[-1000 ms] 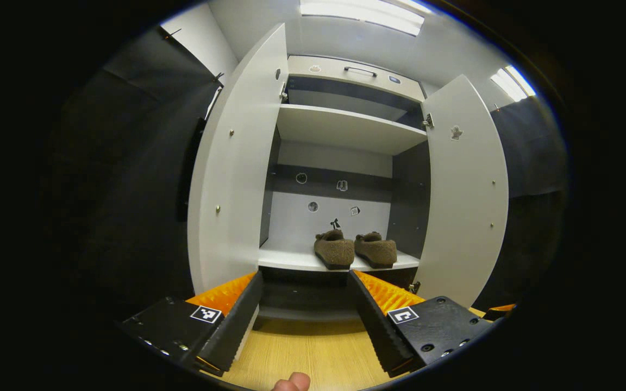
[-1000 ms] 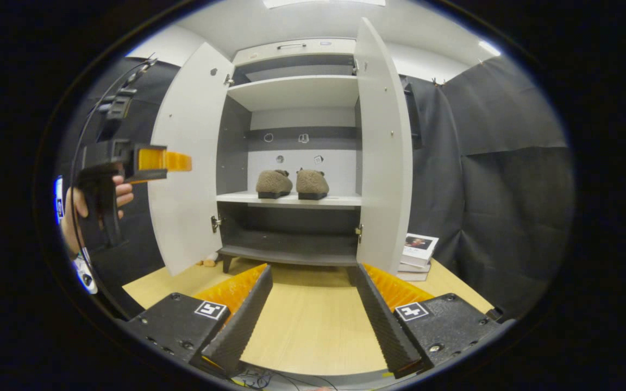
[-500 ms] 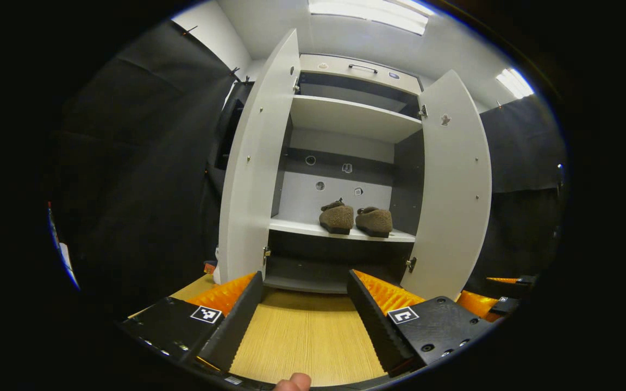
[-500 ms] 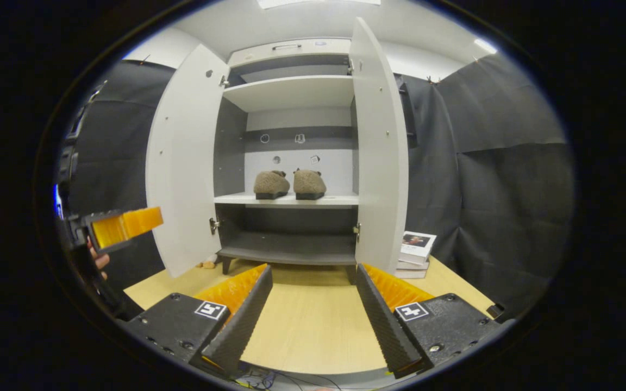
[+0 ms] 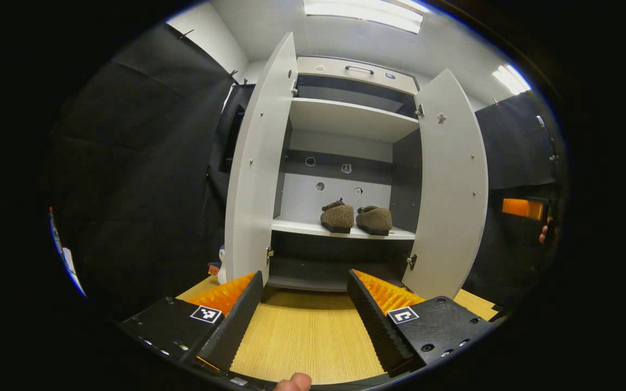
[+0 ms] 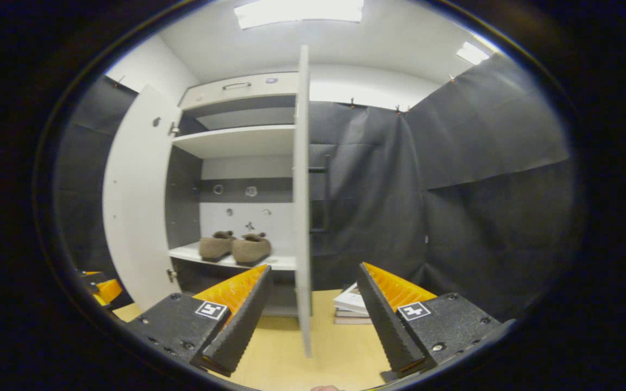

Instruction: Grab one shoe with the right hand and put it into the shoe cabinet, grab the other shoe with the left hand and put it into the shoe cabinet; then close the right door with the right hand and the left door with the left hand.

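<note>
Two brown fuzzy shoes (image 5: 338,216) (image 5: 374,220) stand side by side on the middle shelf of the white shoe cabinet (image 5: 345,117). Both doors stand open: the left door (image 5: 256,163) and the right door (image 5: 451,184). My left gripper (image 5: 305,273) is open and empty over the wooden floor, facing the cabinet from a distance. My right gripper (image 6: 314,267) is open too. In the right gripper view the right door (image 6: 302,201) is edge-on, its edge in the gap between the fingers and touching neither. The shoes (image 6: 215,247) (image 6: 250,250) sit left of that edge.
A stack of books (image 6: 352,304) lies on the floor behind the right door. A small toy (image 5: 220,260) sits by the cabinet's lower left corner. The right gripper (image 5: 519,208) and a hand appear beyond the right door. Black cloth walls surround the cabinet.
My right gripper has swung right, to the right door's edge, which now stands between its fingers. My left gripper drew back from the cabinet, then held nearly still.
</note>
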Demonstrator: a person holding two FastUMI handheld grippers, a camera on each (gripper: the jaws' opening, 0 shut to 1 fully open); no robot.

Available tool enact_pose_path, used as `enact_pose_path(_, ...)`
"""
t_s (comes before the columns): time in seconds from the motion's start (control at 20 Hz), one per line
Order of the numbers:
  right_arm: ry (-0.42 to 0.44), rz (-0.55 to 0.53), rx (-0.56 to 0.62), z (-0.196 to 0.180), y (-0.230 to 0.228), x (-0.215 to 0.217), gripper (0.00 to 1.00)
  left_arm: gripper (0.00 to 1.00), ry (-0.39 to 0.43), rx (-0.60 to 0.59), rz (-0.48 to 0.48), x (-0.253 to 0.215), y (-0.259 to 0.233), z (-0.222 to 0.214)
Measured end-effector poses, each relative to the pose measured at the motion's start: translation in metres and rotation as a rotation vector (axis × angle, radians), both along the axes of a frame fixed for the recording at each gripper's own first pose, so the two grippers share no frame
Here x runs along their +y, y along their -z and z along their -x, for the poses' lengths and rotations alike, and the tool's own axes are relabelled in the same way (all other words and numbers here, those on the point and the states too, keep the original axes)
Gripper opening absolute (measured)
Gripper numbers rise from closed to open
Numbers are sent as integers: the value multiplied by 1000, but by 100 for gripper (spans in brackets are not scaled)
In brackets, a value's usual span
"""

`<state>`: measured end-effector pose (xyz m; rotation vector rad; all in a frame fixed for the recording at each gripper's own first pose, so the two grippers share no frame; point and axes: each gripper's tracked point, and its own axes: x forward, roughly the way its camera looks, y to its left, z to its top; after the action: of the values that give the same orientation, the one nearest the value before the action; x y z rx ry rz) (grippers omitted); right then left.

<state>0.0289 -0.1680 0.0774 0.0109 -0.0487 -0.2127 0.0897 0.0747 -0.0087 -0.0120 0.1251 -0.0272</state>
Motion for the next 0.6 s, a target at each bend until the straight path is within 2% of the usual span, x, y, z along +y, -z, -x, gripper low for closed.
enact_pose_path(0.15,20,-81,-19,-27,-36,-39,99,95,-3,-4,-2,0,-2,3)
enact_pose_path(0.3,14,-112,-14,-59,-49,-67,99,95,-1,3,-2,-2,-1,4)
enact_pose_path(0.45,-8,-107,14,-91,-47,-78,99,95,-3,10,-3,-4,-1,4)
enact_pose_path(0.6,-55,-104,10,-111,-52,-64,99,95,9,20,-3,-14,2,9)
